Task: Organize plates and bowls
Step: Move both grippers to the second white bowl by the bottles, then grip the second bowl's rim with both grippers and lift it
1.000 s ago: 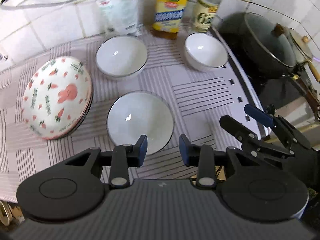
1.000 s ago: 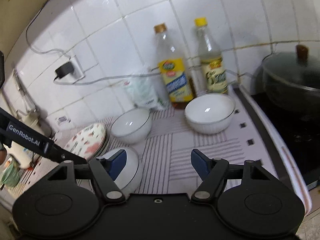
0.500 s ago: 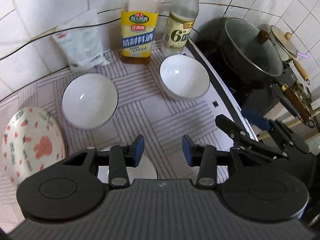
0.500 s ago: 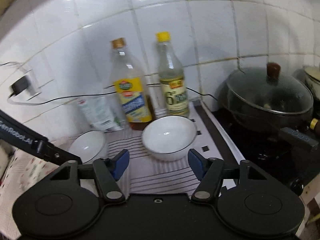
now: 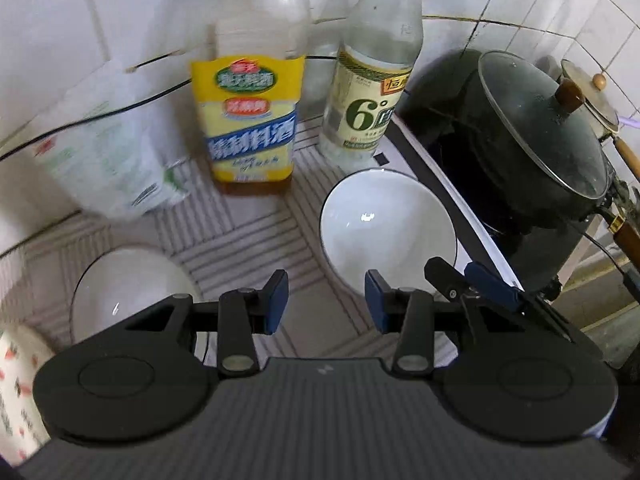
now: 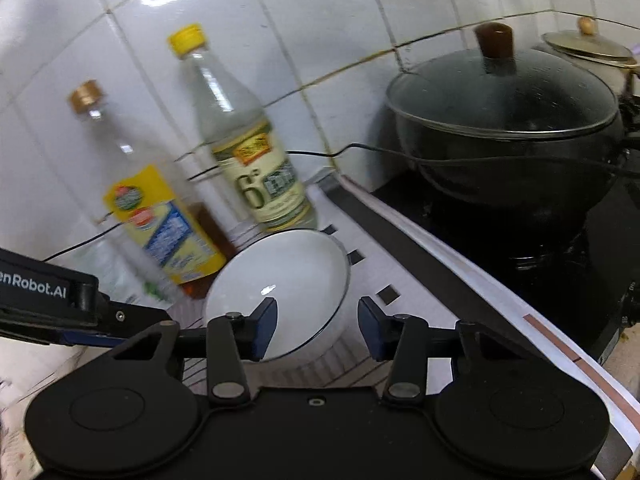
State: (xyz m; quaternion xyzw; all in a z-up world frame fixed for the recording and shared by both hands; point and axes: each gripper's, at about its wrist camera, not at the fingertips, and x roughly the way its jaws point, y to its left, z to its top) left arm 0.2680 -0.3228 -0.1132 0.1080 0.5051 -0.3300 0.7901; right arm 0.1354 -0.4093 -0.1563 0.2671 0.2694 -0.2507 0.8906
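Note:
A white bowl with a dark rim (image 5: 386, 224) stands on the striped mat near the stove; it also shows in the right wrist view (image 6: 280, 284). My left gripper (image 5: 326, 300) is open and empty just in front of it. My right gripper (image 6: 316, 326) is open and straddles the bowl's near right rim, apart from it; its fingers (image 5: 492, 284) show in the left wrist view. A second white bowl (image 5: 128, 292) sits at the left. The carrot-patterned plate stack (image 5: 16, 384) is at the far left edge.
A yellow-labelled bottle (image 5: 250, 120) and a clear vinegar bottle (image 5: 370, 92) stand against the tiled wall behind the bowl, next to a plastic bag (image 5: 108, 160). A lidded black pot (image 6: 508, 128) sits on the cooktop at the right. A cable (image 6: 440, 156) runs along the wall.
Both grippers have moved forward and to the right, closing on the right-hand white bowl. The front bowl and the plate stack have slid out of view. Both stay open.

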